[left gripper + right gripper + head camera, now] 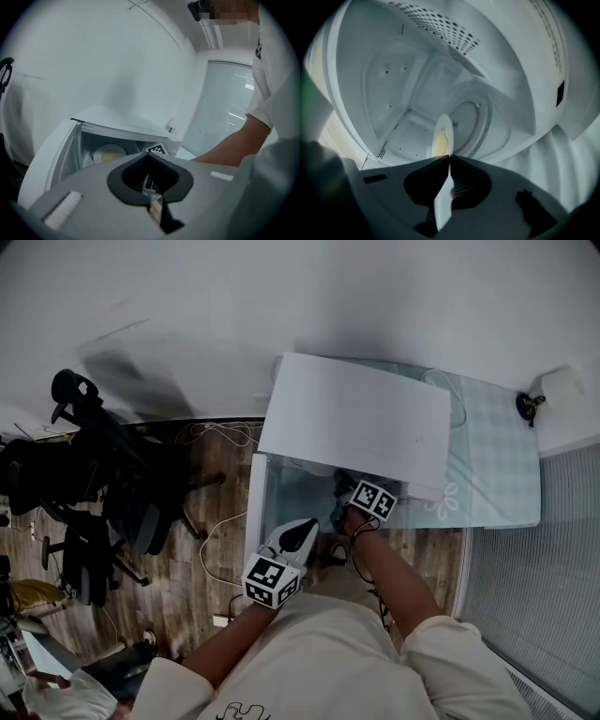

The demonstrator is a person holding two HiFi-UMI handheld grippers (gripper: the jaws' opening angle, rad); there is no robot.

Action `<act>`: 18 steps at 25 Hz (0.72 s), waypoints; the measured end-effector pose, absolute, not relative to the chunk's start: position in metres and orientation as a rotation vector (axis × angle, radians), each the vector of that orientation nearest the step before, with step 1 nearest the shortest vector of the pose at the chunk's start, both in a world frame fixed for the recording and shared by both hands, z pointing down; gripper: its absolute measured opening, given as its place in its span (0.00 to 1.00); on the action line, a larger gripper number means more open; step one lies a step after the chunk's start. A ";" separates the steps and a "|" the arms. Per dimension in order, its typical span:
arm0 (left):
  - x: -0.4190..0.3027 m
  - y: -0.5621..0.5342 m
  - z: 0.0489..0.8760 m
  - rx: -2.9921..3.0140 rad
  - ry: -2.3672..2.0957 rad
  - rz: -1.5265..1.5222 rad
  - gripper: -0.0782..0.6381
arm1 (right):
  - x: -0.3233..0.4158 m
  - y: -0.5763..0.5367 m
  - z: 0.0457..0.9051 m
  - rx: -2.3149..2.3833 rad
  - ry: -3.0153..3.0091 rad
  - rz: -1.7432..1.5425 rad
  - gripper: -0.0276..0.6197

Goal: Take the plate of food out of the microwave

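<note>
The white microwave (356, 413) stands with its door (254, 512) swung open to the left. In the right gripper view the white plate (442, 136) with yellow food (440, 140) shows edge-on inside the cavity. My right gripper (449, 157) reaches inside, its jaws shut on the plate's near rim. In the left gripper view the same plate (108, 153) lies deep in the cavity. My left gripper (149, 155) hangs outside by the open door (56, 154), its tips touching with nothing between them; in the head view it (307, 529) sits left of the right arm.
A pale checked cloth (497, 456) covers the surface under the microwave. Black office chairs (94, 493) and loose cables (220, 540) crowd the wooden floor at left. Window blinds (553, 559) run along the right. The cavity walls (393, 93) closely surround the plate.
</note>
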State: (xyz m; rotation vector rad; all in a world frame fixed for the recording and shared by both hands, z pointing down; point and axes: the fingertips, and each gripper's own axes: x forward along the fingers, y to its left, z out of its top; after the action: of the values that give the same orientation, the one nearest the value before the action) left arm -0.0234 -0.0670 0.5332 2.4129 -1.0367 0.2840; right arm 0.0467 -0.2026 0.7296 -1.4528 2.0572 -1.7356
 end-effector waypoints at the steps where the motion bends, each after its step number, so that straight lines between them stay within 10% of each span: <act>1: -0.022 -0.067 0.531 2.417 -1.035 0.282 0.11 | 0.048 -0.202 0.729 -1.446 2.035 -1.743 0.08; 18: -0.015 -0.059 0.524 2.446 -0.996 0.273 0.11 | 0.057 -0.190 0.717 -1.374 1.875 -1.747 0.07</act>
State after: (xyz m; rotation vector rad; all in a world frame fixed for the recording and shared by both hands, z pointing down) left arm -0.0154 -0.0587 0.5236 2.4459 -0.9961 0.2735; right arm 0.0568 -0.1896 0.7169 -1.3738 1.8750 -1.7469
